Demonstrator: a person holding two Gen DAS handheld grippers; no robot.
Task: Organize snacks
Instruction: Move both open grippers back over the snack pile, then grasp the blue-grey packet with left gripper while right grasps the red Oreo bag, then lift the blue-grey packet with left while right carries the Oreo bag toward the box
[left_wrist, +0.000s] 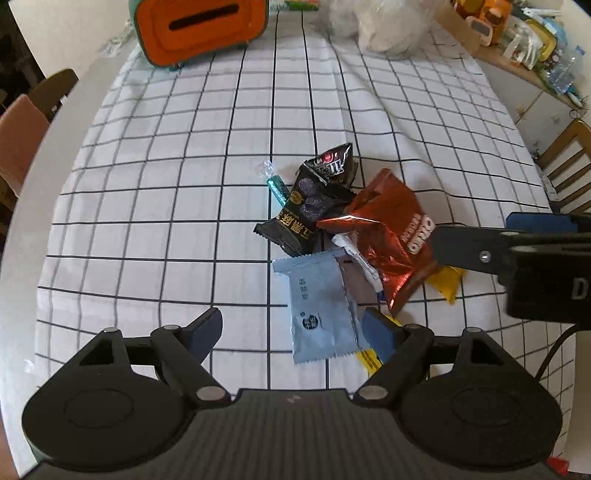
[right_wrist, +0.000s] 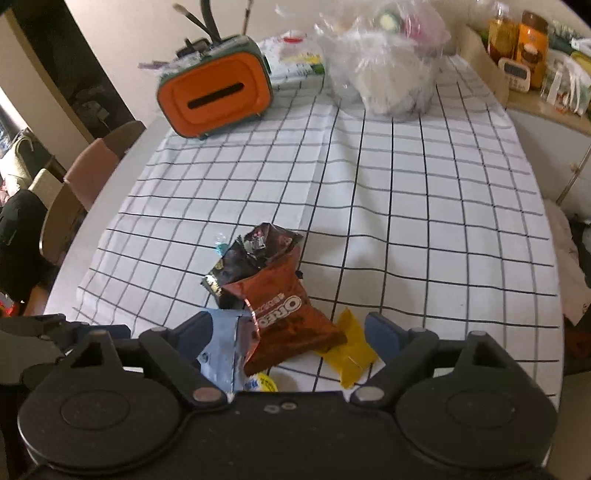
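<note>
A small heap of snack packets (left_wrist: 343, 236) is seen lying on the near middle of a white cloth (left_wrist: 184, 206) ruled with thin black squares. Uppermost is a crinkled, glossy red-brown foil cookie bag (left_wrist: 391, 236), overlapping a black packet (left_wrist: 303, 210) and a smaller dark one (left_wrist: 334, 162). A flat, matte pale-blue sachet (left_wrist: 321, 314) with serrated ends lies nearest, a yellow wrapper (right_wrist: 351, 347) shows beside the foil bag, and a teal twisted sweet (left_wrist: 275, 184) sits at the heap's left edge.

The left tongs (left_wrist: 295, 330) are tilted steeply down over the sachet, fingers spread and clasping nothing. The right tongs (right_wrist: 288, 332) are likewise angled down, spread wide to either side of the foil bag and yellow wrapper, nothing pinched.

Farther back, a rounded orange box (right_wrist: 216, 98) with a slot and a crumpled clear plastic bag (right_wrist: 388, 70) are seen.
</note>
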